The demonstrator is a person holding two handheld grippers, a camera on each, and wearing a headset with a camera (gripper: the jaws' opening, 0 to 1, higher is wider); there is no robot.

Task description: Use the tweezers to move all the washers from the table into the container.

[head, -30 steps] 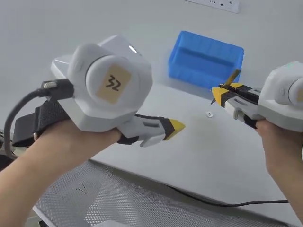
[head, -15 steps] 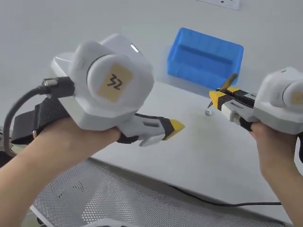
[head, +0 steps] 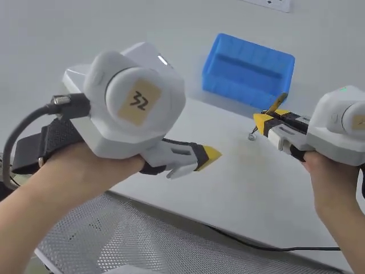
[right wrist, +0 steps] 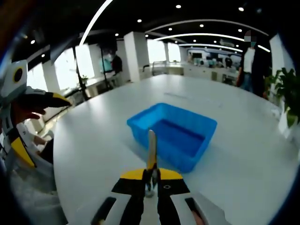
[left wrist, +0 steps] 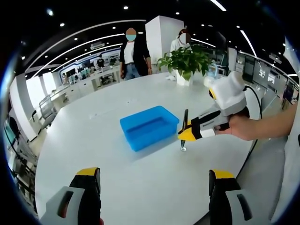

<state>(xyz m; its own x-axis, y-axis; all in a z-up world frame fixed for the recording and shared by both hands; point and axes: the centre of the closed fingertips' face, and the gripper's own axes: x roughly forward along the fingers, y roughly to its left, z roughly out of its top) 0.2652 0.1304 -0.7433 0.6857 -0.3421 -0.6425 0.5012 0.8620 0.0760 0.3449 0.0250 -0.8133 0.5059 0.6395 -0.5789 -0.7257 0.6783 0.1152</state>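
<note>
Left gripper [head: 208, 154]: bulky white housing with faceted sides and a round end cap. The cap carries a tan sticker [head: 138, 101] with "32" in black. A small white light shows on the housing top. A black cable [head: 25, 128] with a metal plug joins the housing side. A black woven strap [head: 48, 145] runs from the housing by the left hand [head: 85, 174]. Jaws are pale grey, then black, with yellow tips.

Right gripper [head: 261, 121]: rounded white housing with a small green light on top. Jaws are white and black, tipped yellow, above the right hand [head: 326, 177].
</note>
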